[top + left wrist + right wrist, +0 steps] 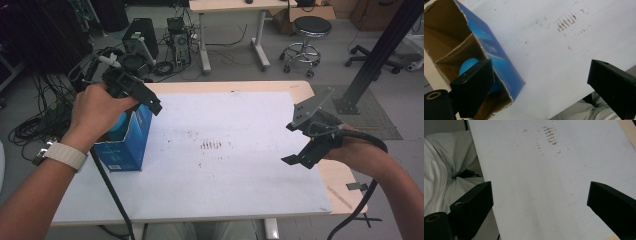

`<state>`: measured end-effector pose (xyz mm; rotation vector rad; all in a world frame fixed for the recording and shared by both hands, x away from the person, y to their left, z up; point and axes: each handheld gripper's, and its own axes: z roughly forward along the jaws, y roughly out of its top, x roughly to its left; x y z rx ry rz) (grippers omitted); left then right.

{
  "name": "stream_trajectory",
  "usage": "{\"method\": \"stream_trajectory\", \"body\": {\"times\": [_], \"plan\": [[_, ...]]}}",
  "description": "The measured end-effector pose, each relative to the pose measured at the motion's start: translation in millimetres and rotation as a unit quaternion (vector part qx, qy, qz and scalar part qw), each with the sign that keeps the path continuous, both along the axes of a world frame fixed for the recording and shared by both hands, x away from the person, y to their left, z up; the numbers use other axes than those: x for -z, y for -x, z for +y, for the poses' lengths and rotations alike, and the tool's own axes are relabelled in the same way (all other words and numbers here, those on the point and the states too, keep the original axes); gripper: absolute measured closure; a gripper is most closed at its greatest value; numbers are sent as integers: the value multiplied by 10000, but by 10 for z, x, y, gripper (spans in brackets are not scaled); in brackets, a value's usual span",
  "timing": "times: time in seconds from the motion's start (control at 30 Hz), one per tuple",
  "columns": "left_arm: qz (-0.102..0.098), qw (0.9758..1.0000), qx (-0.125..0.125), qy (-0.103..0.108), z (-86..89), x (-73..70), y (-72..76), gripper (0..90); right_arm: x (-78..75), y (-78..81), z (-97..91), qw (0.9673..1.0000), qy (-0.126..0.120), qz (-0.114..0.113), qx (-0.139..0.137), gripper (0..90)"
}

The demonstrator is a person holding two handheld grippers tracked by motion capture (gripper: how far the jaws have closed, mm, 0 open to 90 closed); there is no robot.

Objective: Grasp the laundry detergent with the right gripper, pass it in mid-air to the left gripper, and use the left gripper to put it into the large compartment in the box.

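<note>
An open blue cardboard box [131, 145] stands near the left edge of the white-topped table [235, 185], with a light blue ball [116, 123] inside it. In the left gripper view the ball [467, 66] lies in the box's [499, 57] brown inner compartment, partly hidden by one jaw. My left gripper [146, 99] hovers over the box top, open [540, 72] and holding nothing. My right gripper [293, 144] hangs above the table's right side, open [540, 195] and empty over bare white surface.
Brown smudge marks [211, 145] dot the table's middle. Behind the table are computer towers [141, 35] and tangled cables, a desk, and a black stool [306, 31]. A black slanted post [380, 50] rises at the right. The person's white clothing [446, 170] lies at the near edge.
</note>
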<state>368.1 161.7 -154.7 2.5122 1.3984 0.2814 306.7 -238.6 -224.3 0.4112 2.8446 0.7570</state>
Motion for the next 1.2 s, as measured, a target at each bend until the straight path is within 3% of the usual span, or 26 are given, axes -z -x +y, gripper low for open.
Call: {"method": "stream_trajectory", "body": {"times": [0.23, 0.53, 0.73, 1.2], "plan": [[70, 9994, 329, -41, -139, -4, -90, 76, 2, -20, 1, 10000, 28, 24, 32, 65], [119, 9961, 863, -139, -366, 10, -207, 76, -4, -39, 10, 9999, 65, 58, 76, 65], [102, 9923, 1228, -160, -461, 25, -277, 77, -2, -55, 13, 9999, 91, 74, 89, 64], [360, 9811, 1874, -313, -648, 89, -337, 80, 25, -83, 25, 9996, 198, 160, 130, 65]]}}
